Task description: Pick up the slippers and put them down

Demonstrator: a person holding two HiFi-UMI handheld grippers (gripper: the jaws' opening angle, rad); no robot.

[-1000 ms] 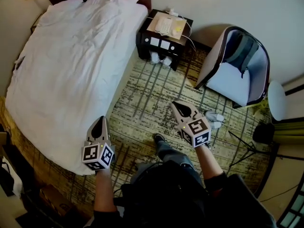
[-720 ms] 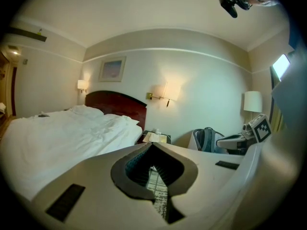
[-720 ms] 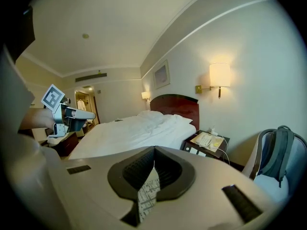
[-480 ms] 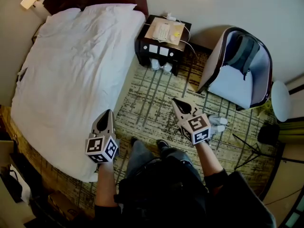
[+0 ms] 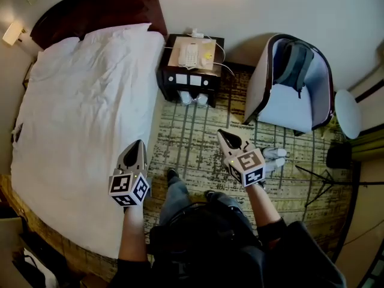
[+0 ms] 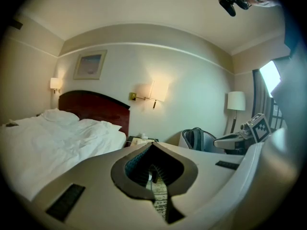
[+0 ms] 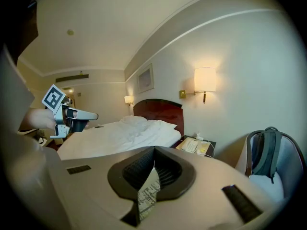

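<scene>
A pair of white slippers (image 5: 193, 98) lies on the carpet at the foot of the dark nightstand (image 5: 180, 78). A second white pair (image 5: 274, 156) lies on the carpet just right of my right hand. My left gripper (image 5: 140, 143) hangs over the bed's edge, shut and holding nothing; its closed jaws (image 6: 152, 146) point toward the nightstand. My right gripper (image 5: 221, 133) is above the carpet, also shut and holding nothing, and points (image 7: 153, 150) toward the bed and nightstand. Both grippers are well short of the slippers at the nightstand.
A white bed (image 5: 72, 113) fills the left. A phone (image 5: 191, 54) sits on the nightstand. A chair (image 5: 282, 104) with a backpack (image 5: 294, 65) stands at the right, with a round side table (image 5: 348, 114) beyond it. The person's feet (image 5: 173, 176) are on the patterned carpet (image 5: 192, 143).
The person has stepped forward toward the nightstand. Both grippers moved forward with them, still shut. The white pair near the chair now lies beside the right hand.
</scene>
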